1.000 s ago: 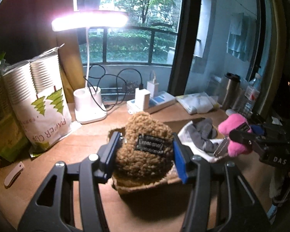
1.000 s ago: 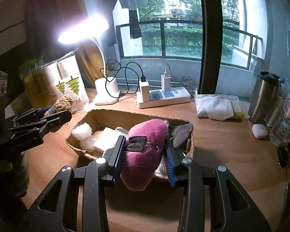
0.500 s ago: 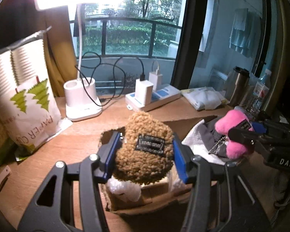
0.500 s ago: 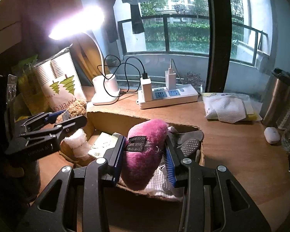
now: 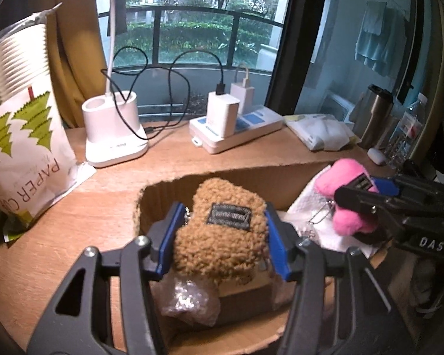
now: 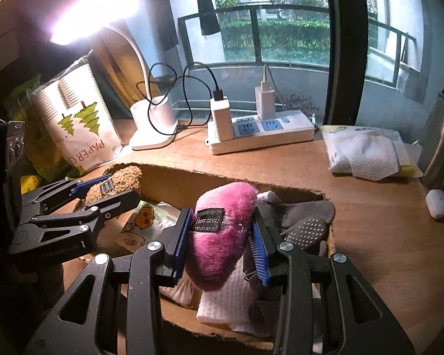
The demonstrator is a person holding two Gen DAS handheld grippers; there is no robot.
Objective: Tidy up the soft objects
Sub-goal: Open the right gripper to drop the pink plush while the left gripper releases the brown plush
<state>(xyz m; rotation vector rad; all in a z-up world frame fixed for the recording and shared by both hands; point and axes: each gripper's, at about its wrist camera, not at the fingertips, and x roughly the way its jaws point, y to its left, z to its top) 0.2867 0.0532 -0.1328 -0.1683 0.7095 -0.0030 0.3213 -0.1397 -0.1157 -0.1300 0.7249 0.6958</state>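
Note:
My left gripper [image 5: 222, 236] is shut on a brown fuzzy plush [image 5: 222, 233] with a dark label and holds it over the left end of a cardboard box [image 5: 222, 177]. My right gripper [image 6: 222, 239] is shut on a pink plush [image 6: 222, 236] and holds it over the box's right end [image 6: 222, 174]. The right gripper with the pink plush [image 5: 344, 195] shows at the right of the left wrist view. The left gripper with the brown plush [image 6: 115, 182] shows at the left of the right wrist view. In the box lie a white cloth [image 6: 225, 301], a grey dotted glove [image 6: 305, 224] and a plastic-wrapped item [image 5: 189, 298].
Behind the box stand a white lamp base [image 5: 112, 133], a power strip with chargers [image 5: 236, 127] and a paper-cup bag [image 5: 20, 136]. A tissue pack [image 6: 367, 153], a steel tumbler [image 6: 441, 145] and a small white case [image 6: 436, 202] are at the right.
Both grippers have moved forward and down over the box, each still holding its plush. The box interior now fills more of both views.

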